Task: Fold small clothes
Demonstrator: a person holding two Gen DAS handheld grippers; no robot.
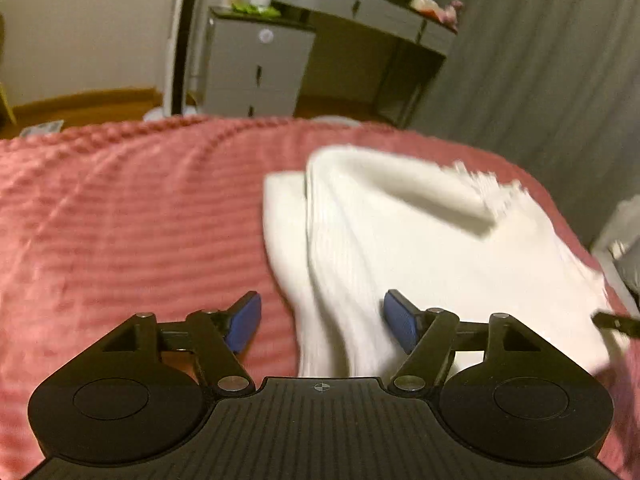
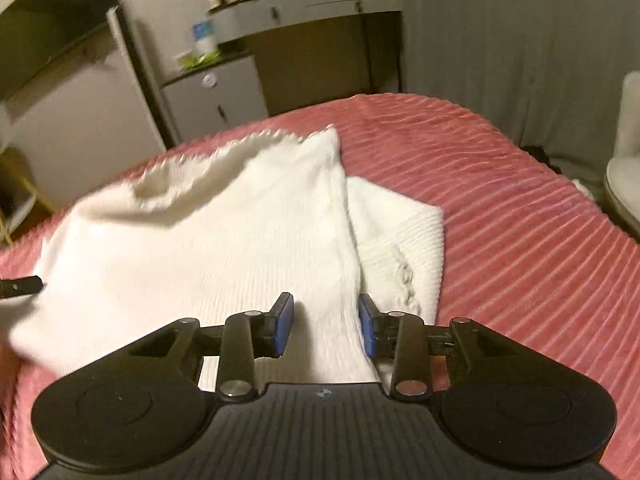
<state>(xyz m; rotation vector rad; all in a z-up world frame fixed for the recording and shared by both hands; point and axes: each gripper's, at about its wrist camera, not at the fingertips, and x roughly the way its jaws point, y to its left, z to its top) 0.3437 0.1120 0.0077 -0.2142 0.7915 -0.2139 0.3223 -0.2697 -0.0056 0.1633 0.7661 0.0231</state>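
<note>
Knitwear fills the right half of the left wrist view: a white ribbed garment lying on the pink corduroy-striped bedspread, soft, light and limp, best pinched at a hem or corner. The left tongs stand released, cloth between the blue pads untouched. In the right wrist view, the right tongs are partly parted over a folded edge at lower centre, not pressing it.

One white garment, one pink bedspread, two claws.
</note>
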